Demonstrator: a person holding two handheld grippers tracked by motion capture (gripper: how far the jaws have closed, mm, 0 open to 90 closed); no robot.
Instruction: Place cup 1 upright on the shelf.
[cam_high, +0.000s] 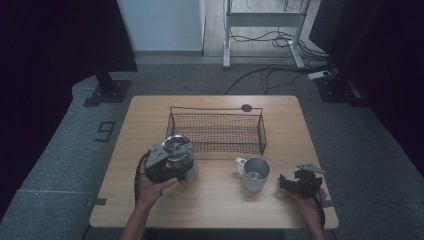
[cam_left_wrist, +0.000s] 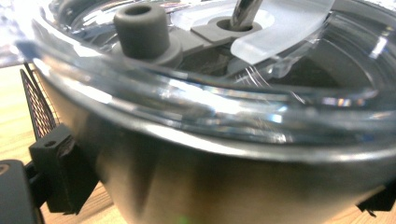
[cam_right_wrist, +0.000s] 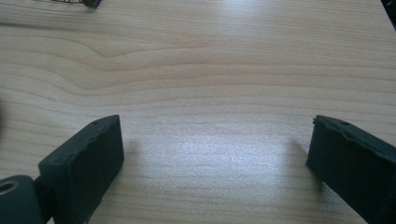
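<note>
A steel cup (cam_high: 178, 150) with a clear lid (cam_left_wrist: 243, 93) stands at the front left of the wire basket (cam_high: 260, 127). My left gripper (cam_high: 181, 166) is shut on the cup's body, one black jaw on each side of it. The lid carries a grey plug (cam_left_wrist: 141, 29), and a metal tube goes through a hole beside it. A steel mug (cam_high: 256, 174) stands upright at the table's middle, its handle pointing to the left. My right gripper (cam_high: 285, 184) rests low at the right of the mug, apart from it. It is open, with bare wood between its jaws (cam_right_wrist: 215, 158).
The black wire basket sits across the middle of the wooden table (cam_high: 215, 205), and nothing is in it. A dark round disc (cam_high: 246, 107) lies behind it. Bare wood runs along the front edge between my two hands. Stands and cables are on the floor beyond.
</note>
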